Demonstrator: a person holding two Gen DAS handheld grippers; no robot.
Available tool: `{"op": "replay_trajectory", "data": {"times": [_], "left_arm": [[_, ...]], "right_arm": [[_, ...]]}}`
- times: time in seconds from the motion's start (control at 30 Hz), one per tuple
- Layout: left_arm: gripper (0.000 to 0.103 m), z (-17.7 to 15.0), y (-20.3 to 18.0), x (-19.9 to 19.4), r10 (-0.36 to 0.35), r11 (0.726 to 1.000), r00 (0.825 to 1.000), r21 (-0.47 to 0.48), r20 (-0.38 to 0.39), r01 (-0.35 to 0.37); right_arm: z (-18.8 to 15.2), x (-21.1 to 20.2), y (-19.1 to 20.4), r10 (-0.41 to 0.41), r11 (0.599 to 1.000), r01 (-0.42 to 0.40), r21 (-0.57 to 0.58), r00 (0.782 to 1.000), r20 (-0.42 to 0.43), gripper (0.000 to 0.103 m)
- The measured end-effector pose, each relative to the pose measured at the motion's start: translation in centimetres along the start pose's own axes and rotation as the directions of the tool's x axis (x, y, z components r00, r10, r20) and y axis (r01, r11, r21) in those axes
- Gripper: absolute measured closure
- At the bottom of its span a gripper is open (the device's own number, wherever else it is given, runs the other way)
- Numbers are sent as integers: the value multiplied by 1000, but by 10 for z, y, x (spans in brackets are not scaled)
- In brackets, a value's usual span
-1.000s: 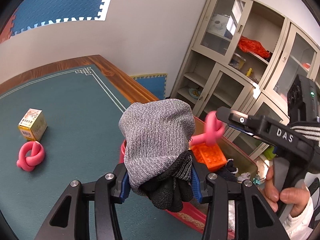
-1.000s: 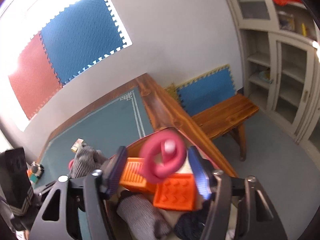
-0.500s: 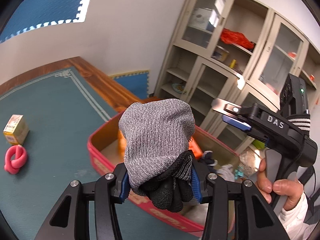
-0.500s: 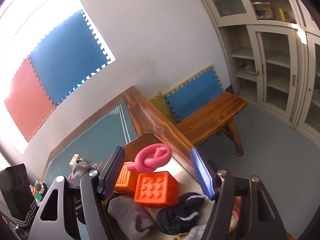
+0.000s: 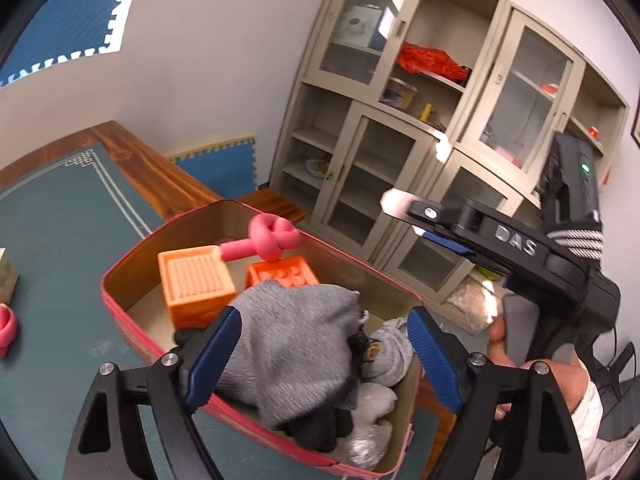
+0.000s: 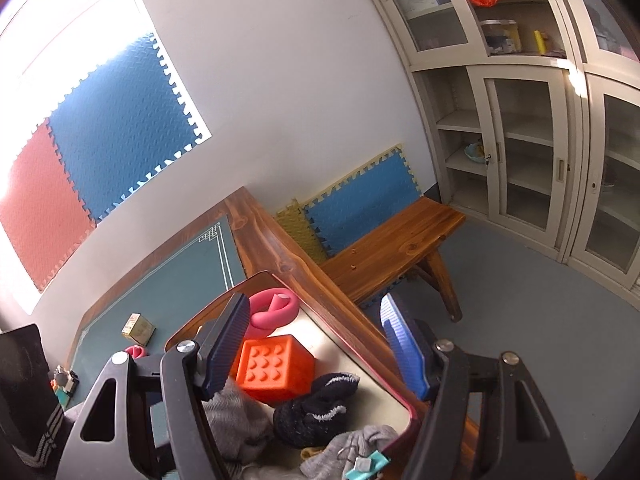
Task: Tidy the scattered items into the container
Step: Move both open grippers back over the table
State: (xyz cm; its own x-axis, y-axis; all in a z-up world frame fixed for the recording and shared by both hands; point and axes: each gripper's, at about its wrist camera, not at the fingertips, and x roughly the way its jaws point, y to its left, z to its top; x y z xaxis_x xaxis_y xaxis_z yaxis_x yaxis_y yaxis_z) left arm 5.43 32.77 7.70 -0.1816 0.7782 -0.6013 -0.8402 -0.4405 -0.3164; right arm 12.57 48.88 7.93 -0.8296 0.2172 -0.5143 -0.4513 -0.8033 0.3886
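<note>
Both grippers are over the red container, which sits on the green mat near the wooden table edge. Left gripper has its blue pads spread wide, w/ the grey glove bunched between them; it's a bit blurred, the left pad looks to touch it, the right pad stands clear, so it isn't pinched. The glove's black part is down inside the box on a clear plastic bag. Right gripper is wide apart too, nothing between its pads, hanging above the container's right rim. Inside the box: a pink knotted toy resting on top of the orange cubes at the far end, one orange studded cube and a second orange cube w/ ridges just beside it, a dark navy sock near the middle, more grey knitwear and a grey piece w/ a teal clip at the near end. Outside the box on the mat: a small yellowish carton and a second pink knot, near each other and well apart from the box. A hand holds the right gripper's black handle. Behind: beige cabinets, a wooden bench, blue & red foam tiles on the wall.
</note>
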Motion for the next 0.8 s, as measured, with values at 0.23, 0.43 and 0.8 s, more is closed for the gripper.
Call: {"op": "replay_trajectory", "data": {"times": [0.23,0.43,0.8], "left_arm": [[16,2,26,-22,70,996,996,-61,51,-67],[16,-3,47,-36,124,989,990,-94,72,-117],[16,-24,120,-73,290,938,953,-224,83,-266]], "right_arm": [[-6,-6,17,27,999,-27,-44,1000,2,31],[-13,-4,37,64,996,-64,-65,998,-13,31],[-31,6,94,153,978,-159,-132,987,-56,25]]}}
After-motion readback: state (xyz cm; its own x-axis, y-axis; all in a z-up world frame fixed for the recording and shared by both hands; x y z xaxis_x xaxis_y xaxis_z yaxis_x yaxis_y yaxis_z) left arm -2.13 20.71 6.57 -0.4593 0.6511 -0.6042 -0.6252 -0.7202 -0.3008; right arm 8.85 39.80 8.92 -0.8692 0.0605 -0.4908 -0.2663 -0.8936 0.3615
